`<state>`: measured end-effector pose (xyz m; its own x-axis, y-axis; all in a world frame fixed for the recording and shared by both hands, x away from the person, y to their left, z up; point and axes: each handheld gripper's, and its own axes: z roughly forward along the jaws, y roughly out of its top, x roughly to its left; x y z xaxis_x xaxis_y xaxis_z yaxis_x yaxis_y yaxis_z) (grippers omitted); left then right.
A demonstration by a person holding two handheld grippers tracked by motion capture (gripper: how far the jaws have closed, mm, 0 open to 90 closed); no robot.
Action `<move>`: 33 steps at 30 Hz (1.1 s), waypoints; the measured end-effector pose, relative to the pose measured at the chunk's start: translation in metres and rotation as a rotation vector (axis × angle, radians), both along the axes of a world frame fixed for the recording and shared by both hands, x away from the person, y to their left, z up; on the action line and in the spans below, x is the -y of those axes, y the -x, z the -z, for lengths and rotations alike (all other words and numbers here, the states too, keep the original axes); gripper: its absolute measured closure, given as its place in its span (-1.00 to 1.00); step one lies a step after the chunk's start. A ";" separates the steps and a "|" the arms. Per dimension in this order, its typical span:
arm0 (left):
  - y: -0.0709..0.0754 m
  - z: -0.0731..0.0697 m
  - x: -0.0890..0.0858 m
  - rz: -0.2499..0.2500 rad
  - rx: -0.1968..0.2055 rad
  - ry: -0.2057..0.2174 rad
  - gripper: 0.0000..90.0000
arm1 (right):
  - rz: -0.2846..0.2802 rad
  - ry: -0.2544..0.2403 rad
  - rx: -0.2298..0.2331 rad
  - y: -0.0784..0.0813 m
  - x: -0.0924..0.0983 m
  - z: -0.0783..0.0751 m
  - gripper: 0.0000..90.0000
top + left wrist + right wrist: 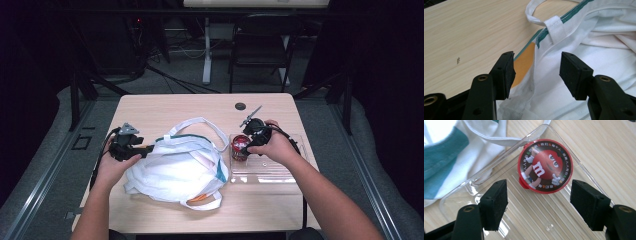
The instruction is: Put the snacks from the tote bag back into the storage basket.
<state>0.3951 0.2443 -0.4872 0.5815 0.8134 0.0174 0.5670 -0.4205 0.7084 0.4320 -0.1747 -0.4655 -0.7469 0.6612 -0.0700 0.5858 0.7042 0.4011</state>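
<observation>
the right claw [539, 203], jaws spread, hovers over the round red m&m candy tin [545, 166] in the clear plastic tray [529, 220] at frame centre. centre both pads on its rim before closing. the left claw [536, 75], also released, straddles the white cloth bag's [599, 50] green-trimmed edge on the pale wooden worktop [474, 32].

1 white bag [175, 167], 1 clear tray [272, 172], 1 red candy tub [239, 146], 2 grippers [131, 148] [248, 141].
</observation>
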 end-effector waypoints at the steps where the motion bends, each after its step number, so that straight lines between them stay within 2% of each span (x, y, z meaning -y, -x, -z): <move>1: 0.000 0.000 0.000 -0.001 0.000 0.000 0.01 | -0.001 -0.003 0.008 0.002 -0.001 -0.002 -0.32; 2: 0.000 0.000 0.000 -0.001 0.000 0.000 0.01 | 0.009 -0.018 0.011 0.004 -0.001 -0.002 -0.31; 9: 0.000 0.000 0.000 0.000 0.001 -0.001 0.01 | -0.014 -0.018 0.009 0.015 -0.003 -0.011 -0.20; 15: 0.000 0.000 -0.001 0.000 0.001 0.000 0.01 | -0.030 -0.055 0.008 0.024 -0.005 -0.018 0.02; 19: 0.000 0.000 -0.001 -0.002 0.001 0.001 0.01 | -0.047 -0.056 0.008 0.030 -0.008 -0.020 0.15; 22: 0.000 0.000 -0.001 -0.002 0.000 -0.001 0.01 | -0.049 -0.083 0.017 0.036 -0.011 -0.019 0.21; 23: 0.000 0.000 -0.001 -0.001 0.001 -0.002 0.01 | -0.059 -0.076 0.019 0.037 -0.012 -0.020 0.27; 26: 0.000 0.000 0.000 -0.002 0.000 -0.003 0.01 | -0.062 -0.106 0.040 0.044 -0.015 -0.021 0.40; 27: 0.000 0.000 0.000 -0.001 0.000 -0.003 0.01 | -0.070 -0.097 0.044 0.046 -0.016 -0.022 0.44; 33: 0.000 0.000 -0.001 -0.002 0.002 -0.001 0.01 | -0.079 -0.149 0.065 0.056 -0.019 -0.025 0.62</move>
<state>0.3947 0.2450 -0.4867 0.5798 0.8145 0.0193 0.5662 -0.4199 0.7093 0.3762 -0.1556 -0.4405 -0.7939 0.6075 -0.0253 0.5007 0.6768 0.5396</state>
